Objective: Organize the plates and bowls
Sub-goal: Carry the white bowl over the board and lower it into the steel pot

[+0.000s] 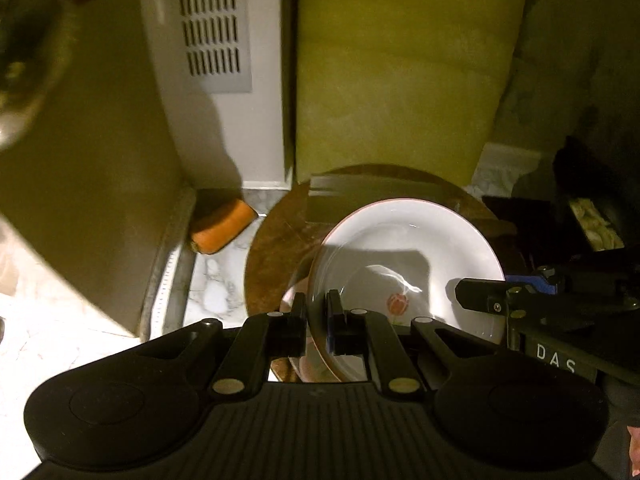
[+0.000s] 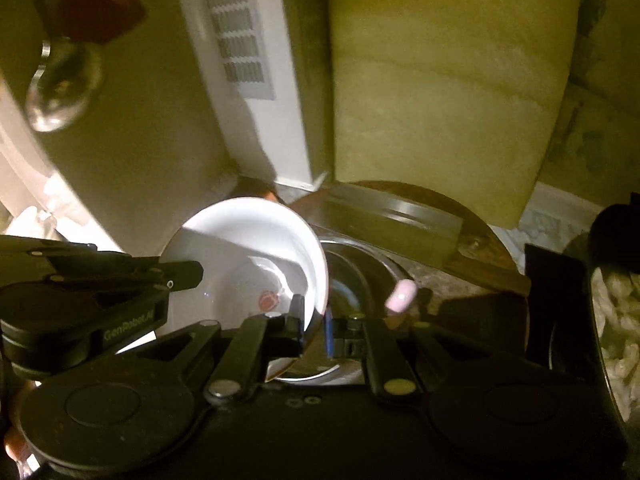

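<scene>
Grip was two-handed: left gripper (image 1: 316,312) clamped one side of the white bowl's (image 1: 404,256) rim, right gripper (image 2: 314,316) clamped the opposite side, presumably to keep it level. Bowl hung tilted above the round wooden board (image 1: 276,240). Glossy white, reddish rim line, small red flower inside.

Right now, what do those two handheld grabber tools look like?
Both are matte black plastic. The left gripper has a ribbed body, round side discs, brass-coloured pivot pins and a blue pad. The right gripper looks the same; white "GenRobot.AI" and "DAS" lettering shows on their sides.
</scene>
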### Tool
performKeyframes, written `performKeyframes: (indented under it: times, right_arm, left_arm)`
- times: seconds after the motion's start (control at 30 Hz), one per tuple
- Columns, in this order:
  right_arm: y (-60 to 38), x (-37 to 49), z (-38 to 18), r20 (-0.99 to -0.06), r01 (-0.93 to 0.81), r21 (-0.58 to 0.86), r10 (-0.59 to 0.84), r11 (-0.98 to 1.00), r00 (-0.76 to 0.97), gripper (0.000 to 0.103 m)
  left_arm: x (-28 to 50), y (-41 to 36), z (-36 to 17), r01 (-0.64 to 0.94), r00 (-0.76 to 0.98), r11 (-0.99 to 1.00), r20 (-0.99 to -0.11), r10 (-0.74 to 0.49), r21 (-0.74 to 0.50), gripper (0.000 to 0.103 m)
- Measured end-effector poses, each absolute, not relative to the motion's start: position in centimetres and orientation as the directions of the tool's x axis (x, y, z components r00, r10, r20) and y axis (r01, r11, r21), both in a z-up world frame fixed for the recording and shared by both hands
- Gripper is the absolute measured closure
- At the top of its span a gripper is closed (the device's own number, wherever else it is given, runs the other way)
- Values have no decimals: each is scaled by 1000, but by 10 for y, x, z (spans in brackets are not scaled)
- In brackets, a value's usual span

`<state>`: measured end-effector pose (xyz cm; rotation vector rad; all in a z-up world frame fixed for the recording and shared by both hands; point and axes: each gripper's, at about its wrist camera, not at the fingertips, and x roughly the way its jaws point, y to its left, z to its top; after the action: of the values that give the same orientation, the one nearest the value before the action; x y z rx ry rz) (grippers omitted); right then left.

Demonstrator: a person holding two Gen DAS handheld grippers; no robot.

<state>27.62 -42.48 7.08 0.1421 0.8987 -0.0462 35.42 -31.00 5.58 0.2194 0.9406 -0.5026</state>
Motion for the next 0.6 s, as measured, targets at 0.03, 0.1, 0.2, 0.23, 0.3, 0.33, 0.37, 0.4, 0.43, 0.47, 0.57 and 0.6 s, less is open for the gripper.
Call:
performKeyframes:
  times: [0.03,0.1,0.2,0.23,0.3,0.33,0.37,0.4,0.43,0.47,0.57,0.6]
  right_arm:
    - [-428,278,67,-789,103,106,21,989,614,93]
    - [-432,284,57,-804,106,103,20,989,594,93]
    - [-435,290,46,-824,107,97,19,989,566,93]
    - [-435,293,42,-829,108,94,18,990,559,93]
    - [-436,296,37,-838,106,85,13,991,546,92]
    - [-435,298,35,-841,105,83,13,991,540,92]
    - [-435,300,33,-846,103,81,14,991,533,92]
    - [-436,302,32,-849,100,77,13,992,528,92]
    - [-436,303,30,-853,100,76,13,992,522,92]
    - [-436,305,28,-856,99,77,15,992,517,92]
    - [-435,307,25,-864,91,69,14,993,503,91]
    - [-435,308,24,-867,90,67,13,994,499,91]
  left_arm:
    - [356,-313,52,506,478,862,-822,-311,-31,95]
    - [359,-315,45,507,462,861,-834,-300,-29,95]
    - [362,-318,36,507,443,861,-850,-285,-25,95]
    - [365,-319,33,507,438,861,-854,-281,-24,95]
    - [369,-320,27,506,428,862,-862,-273,-22,95]
    - [371,-321,24,505,425,863,-864,-269,-20,95]
    - [372,-321,22,505,423,863,-866,-266,-18,95]
    - [373,-322,20,507,422,862,-868,-262,-14,95]
    - [372,-322,20,509,422,861,-869,-259,-10,95]
    - [373,-323,18,511,421,859,-870,-257,-6,95]
    - [373,-324,15,514,412,858,-876,-252,-5,94]
    - [373,-325,14,516,412,856,-876,-252,-3,94]
